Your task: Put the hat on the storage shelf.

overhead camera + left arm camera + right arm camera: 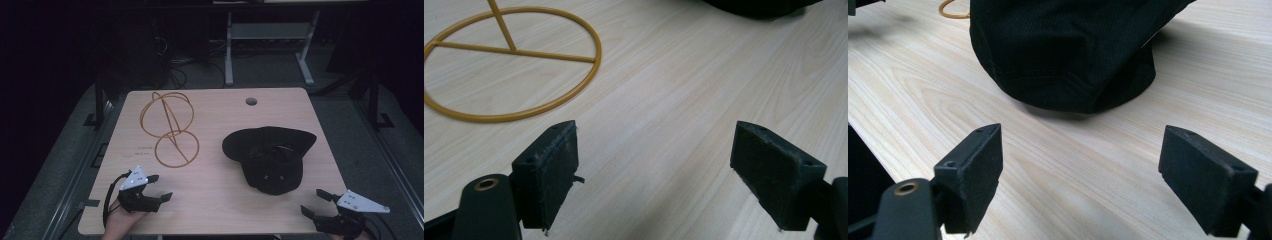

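Observation:
A black cap (270, 157) lies on the right half of the wooden table (220, 200), its brim toward the far side. A gold wire stand (169, 127) with a round base ring and crossed hoops rests on the left half. My left gripper (159, 187) sits open near the front left edge, below the stand; its view shows the base ring (509, 65) ahead and bare wood between the jaws. My right gripper (316, 202) is open at the front right corner, just short of the cap (1068, 50), with nothing between its jaws.
A round cable hole (251, 101) is set in the table near the far edge. Beyond the table stand a white desk frame (270, 45) and dark equipment on the floor. The table's front edge (878, 135) runs close to my right gripper.

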Tool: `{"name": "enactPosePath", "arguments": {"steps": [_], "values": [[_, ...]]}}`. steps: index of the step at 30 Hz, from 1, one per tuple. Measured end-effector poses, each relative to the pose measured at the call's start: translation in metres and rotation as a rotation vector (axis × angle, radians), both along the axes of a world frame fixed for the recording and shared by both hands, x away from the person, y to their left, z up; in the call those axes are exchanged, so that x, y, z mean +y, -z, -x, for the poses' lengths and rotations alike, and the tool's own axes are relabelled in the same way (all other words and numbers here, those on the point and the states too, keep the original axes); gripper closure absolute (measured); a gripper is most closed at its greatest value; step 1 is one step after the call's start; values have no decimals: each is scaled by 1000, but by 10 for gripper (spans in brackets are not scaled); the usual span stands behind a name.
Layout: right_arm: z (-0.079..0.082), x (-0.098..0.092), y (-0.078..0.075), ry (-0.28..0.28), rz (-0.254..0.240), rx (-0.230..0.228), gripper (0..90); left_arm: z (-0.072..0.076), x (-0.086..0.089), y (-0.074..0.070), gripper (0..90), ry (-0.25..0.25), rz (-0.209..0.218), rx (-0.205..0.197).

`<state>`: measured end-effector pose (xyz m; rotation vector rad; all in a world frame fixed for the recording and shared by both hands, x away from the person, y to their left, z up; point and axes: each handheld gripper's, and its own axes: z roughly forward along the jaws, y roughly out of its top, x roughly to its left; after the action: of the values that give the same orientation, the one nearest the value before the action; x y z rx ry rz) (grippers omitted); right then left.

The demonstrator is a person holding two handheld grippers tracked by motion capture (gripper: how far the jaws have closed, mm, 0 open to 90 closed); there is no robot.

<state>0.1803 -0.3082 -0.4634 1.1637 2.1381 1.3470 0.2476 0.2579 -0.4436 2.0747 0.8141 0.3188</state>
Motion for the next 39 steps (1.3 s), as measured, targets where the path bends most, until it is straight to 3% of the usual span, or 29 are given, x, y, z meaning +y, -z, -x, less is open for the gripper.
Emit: {"name": "enactPosePath", "arguments": {"steps": [27,39], "values": [[0,3,-3,3,2,-7,160,6,-10,-2,187,51,-8,-7],[-1,3,-5,-2,-20,-9,158,6,-34,-13,187,117,3,-17]]}}
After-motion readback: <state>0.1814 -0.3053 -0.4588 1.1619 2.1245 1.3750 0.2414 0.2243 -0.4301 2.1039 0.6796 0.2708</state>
